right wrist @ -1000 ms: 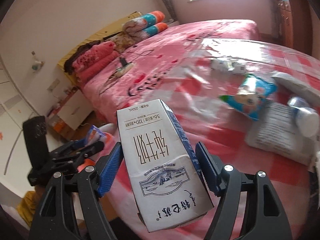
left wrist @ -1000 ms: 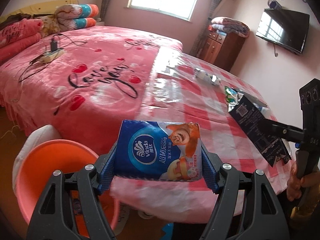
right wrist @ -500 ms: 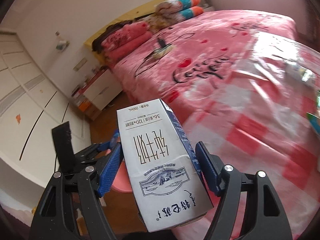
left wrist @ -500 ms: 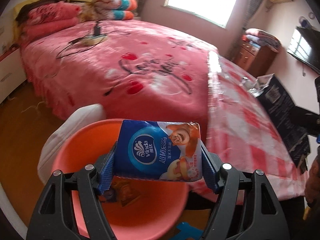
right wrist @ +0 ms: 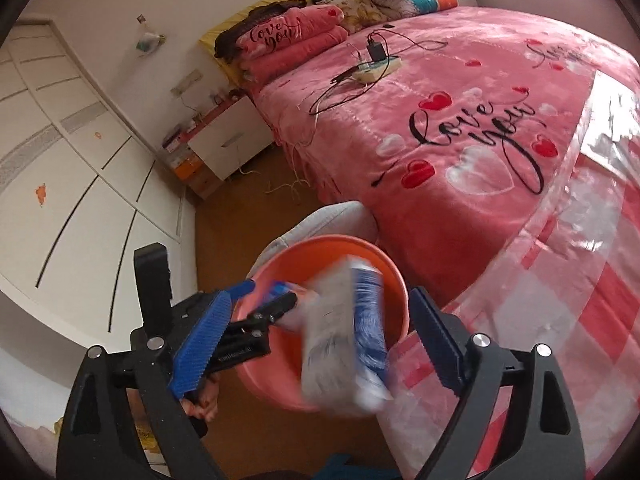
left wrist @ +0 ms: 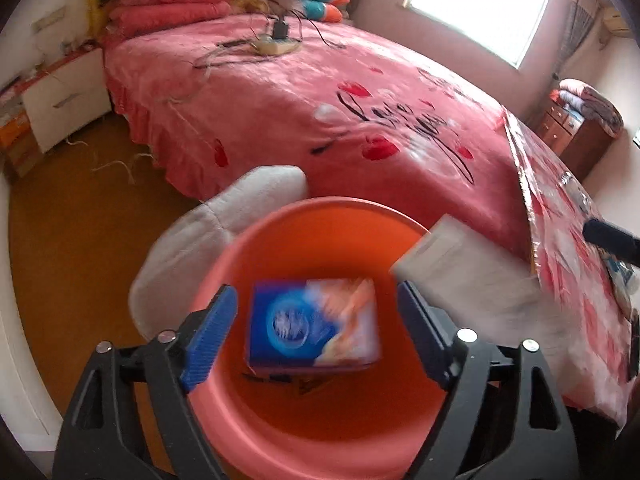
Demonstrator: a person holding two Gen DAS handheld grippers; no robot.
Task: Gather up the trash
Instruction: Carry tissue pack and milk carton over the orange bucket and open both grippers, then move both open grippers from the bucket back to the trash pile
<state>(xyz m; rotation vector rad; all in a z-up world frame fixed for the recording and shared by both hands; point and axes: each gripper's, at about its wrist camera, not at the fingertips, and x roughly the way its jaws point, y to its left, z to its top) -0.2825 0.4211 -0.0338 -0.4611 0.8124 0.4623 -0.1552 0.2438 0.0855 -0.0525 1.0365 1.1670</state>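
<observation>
The left gripper (left wrist: 316, 330) is gaping wide above the orange bucket (left wrist: 280, 236), its blue tissue pack (left wrist: 314, 326) blurred inside. The right gripper (right wrist: 320, 338) is spread too, the milk carton (right wrist: 346, 336) blurred, over the bucket.

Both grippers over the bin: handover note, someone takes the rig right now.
Left gripper: open, nothing between the fingers. The blue tissue pack is blurred, loose between the open jaws over the orange bin.
Right gripper: open. The milk carton is blurred, loose between the jaws above the bin's rim; in the left view it sits at the bin's right edge.
Done: both items released at the bin; some trash already lies at its bottom.
Left: confirm the carton lands inside, not on the floor. More items show at the far right of the checked cloth; too blurred to name.
</observation>
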